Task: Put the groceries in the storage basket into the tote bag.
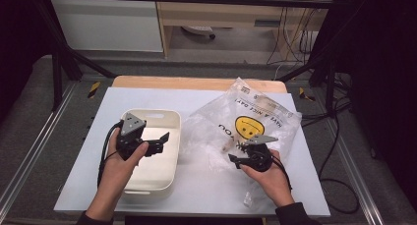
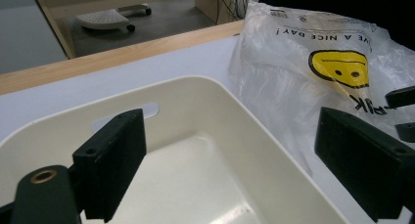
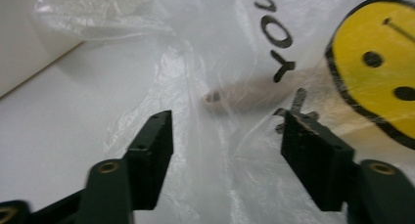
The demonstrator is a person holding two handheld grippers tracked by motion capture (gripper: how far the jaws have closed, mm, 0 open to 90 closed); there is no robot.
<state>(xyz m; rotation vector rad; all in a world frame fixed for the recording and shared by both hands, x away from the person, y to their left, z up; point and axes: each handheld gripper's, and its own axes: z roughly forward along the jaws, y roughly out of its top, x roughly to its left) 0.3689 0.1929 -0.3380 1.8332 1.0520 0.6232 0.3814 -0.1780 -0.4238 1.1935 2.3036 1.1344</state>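
A clear plastic bag [image 1: 246, 117] printed with a yellow smiley face lies crumpled on the right half of the white tabletop [image 1: 206, 185]. Through its film shows a pale tan, tube-like item [image 3: 244, 99]. My right gripper [image 1: 235, 160] sits low at the bag's near edge, and its jaws [image 3: 227, 150] stand open, with loose film lying between them and nothing pinched. A cream plastic bin [image 1: 152, 116] rests on the left of the table. My left gripper [image 1: 162, 139] hovers open over the bin's right side; between the jaws [image 2: 230, 155] I see the bin's empty inside [image 2: 205, 150] and the bag [image 2: 293, 72] beyond.
A small clear scrap [image 1: 247, 200] lies near the table's front edge by the right hand. The wooden table edge [image 1: 196, 82] runs along the back, with black frame posts [image 1: 56, 72] and cables [image 1: 339, 136] at the sides.
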